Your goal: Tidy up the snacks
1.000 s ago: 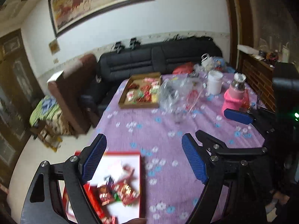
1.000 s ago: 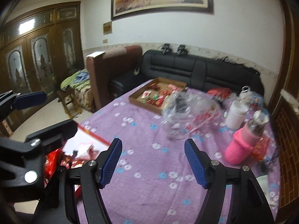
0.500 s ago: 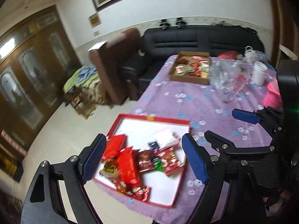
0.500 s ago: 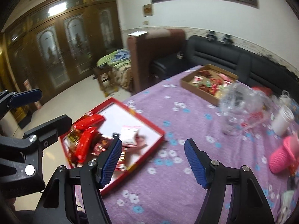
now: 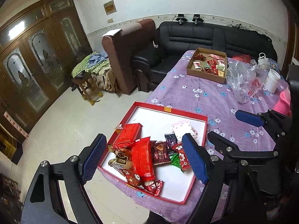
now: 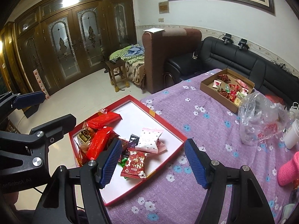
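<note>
A red tray (image 5: 149, 105) (image 6: 164, 120) with a white floor lies on the near left corner of the purple flowered table. It holds several snack packets: two long red packets (image 5: 143, 158) (image 6: 98, 143), a white dotted packet (image 5: 182, 128) (image 6: 149, 140), a brown chocolate packet (image 5: 161, 152) and small candies. My left gripper (image 5: 143, 158) hovers above the pile, open and empty. My right gripper (image 6: 154, 160) hangs open over the tray's right side, holding nothing. Each gripper shows at the edge of the other's view.
A cardboard box (image 5: 192, 69) (image 6: 205, 87) of candies sits at the table's far end by a black sofa. A clear plastic bag (image 5: 243, 80) (image 6: 261, 117), a white cup (image 5: 272, 80) and a pink knitted sleeve (image 6: 289, 168) stand to the right. Tiled floor lies left of the table.
Both views have swung left and downward from the far end of the table onto the red tray, which now fills the space under both grippers. Neither gripper's jaws have changed.
</note>
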Demonstrator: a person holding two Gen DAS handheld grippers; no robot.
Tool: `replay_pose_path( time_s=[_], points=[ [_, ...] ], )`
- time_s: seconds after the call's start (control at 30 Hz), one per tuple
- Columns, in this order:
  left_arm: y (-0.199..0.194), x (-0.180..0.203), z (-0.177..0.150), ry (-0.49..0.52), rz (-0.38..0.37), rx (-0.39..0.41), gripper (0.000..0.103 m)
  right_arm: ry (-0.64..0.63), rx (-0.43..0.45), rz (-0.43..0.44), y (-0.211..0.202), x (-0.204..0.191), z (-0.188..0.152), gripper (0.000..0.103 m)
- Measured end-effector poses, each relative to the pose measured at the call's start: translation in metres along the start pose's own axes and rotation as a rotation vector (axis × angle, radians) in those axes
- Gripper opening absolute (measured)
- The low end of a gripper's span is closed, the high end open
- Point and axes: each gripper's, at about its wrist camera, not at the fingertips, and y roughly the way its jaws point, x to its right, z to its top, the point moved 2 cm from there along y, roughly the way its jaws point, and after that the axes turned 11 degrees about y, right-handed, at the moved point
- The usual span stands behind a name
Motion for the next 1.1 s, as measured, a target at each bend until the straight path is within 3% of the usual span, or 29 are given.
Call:
replay_pose_path(
  time_s=[1.1],
  points=[
    [0.017,-0.011,-0.008,-0.063,-0.017,-0.062,0.084,-0.027,-0.023,0.004,0.010,-0.008,-0.001,0.071]
  ],
)
